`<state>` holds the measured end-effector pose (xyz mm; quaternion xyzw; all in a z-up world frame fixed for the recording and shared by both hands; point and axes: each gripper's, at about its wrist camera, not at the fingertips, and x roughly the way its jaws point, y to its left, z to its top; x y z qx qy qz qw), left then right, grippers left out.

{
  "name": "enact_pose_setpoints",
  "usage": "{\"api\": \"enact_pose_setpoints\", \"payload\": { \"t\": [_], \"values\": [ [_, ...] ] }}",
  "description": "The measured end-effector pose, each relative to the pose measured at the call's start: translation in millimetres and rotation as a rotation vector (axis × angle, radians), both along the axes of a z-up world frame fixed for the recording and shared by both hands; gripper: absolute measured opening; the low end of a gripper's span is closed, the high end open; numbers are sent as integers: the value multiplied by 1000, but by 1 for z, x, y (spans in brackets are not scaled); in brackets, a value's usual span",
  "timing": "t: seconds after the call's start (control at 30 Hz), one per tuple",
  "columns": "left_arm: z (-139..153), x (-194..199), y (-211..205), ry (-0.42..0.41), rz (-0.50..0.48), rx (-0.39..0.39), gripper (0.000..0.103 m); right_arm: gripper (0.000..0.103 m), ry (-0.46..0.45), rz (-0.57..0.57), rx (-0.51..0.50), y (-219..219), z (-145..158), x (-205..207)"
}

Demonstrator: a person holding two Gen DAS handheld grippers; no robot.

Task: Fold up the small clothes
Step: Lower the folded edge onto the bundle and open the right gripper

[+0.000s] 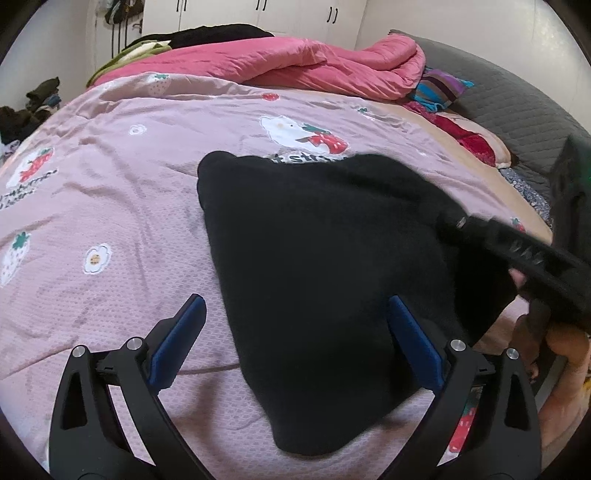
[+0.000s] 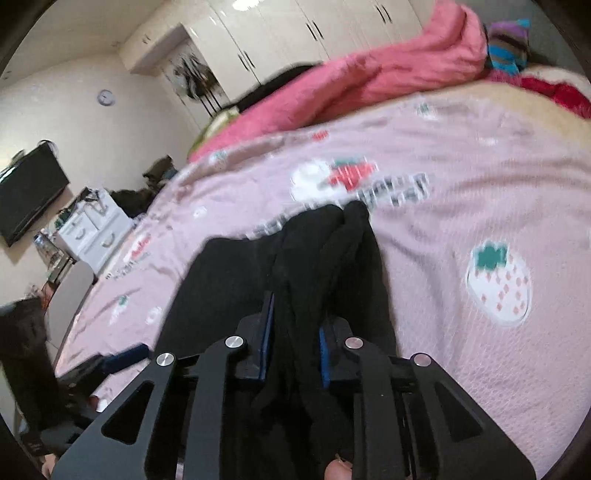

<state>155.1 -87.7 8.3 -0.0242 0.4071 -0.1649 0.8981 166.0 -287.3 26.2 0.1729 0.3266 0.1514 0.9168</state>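
On the bed, over the pink strawberry-print quilt (image 1: 122,192), lies the black garment (image 1: 314,258), spread mostly flat w/ its near edge toward the cams. All places below are relative to that garment.

L gripper (image 1: 291,332): jaws wide apart, holding nothing. One blue pad (image 1: 177,339) sits over bare quilt just off the garment's left edge; the other is over the black cloth itself. So it straddles that edge, prob. hovering or lightly pinning so the cloth doesn't slide while the other side is lifted. Contact w/ the fabric: can't tell.

R gripper (image 2: 295,332): jaws clamped on a bunched ridge of the garment (image 2: 314,266), cloth gathered in vertical folds between the pads and trailing back under the tool. From the left cam it shows as a dark blurred bar at the garment's right side (image 1: 524,254), w/ the person's hand (image 1: 565,354) behind it. Blur in both views there suggests it's moving; direction can't be read.

Judgement: mid-fold. Gripping the right edge as a bunch gives enough hold to carry that side over the flat part; the open L tool is placed ready to take or steady the left edge. Fold not yet laid down.

Risk: thick dark cloth bunched in the jaws may drop unevenly, leaving a crooked crease.

Beyond the garment: red duvet (image 1: 295,62), white wardrobe (image 1: 258,14).
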Motion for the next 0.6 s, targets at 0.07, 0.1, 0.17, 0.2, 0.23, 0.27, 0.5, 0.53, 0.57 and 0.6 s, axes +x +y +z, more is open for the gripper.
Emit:
{"api": "enact_pose_setpoints", "payload": {
  "t": [0.07,0.1,0.17,0.2,0.23,0.27,0.5,0.53,0.57,0.6],
  "values": [
    [0,0,-2,8,-15,-14,92,18,5,-35,-73,-1,-3,2],
    [-2,0,-4,16,-20,-18,92,18,29,-47,-102,-1,-9,5],
    [-8,1,-6,39,-24,-10,92,19,104,-55,-109,-4,-25,13],
    [-12,2,-6,54,-26,-8,92,20,124,-58,-80,-9,-31,16],
    [-14,3,-6,64,-28,-14,92,21,129,-55,-61,-12,-32,16],
    [-15,3,-4,70,-28,-21,92,24,136,-54,-40,-15,-33,17],
    [-9,2,-2,59,-23,-22,92,50,136,-110,-45,-22,-28,9],
    [-8,2,-2,55,-21,-20,92,51,125,-117,-58,-21,-25,6],
    [-6,1,-1,50,-18,-19,92,58,112,-128,-77,-21,-22,4],
    [-4,0,0,46,-16,-20,92,65,91,-151,-100,-22,-17,-1]
  ]
}}
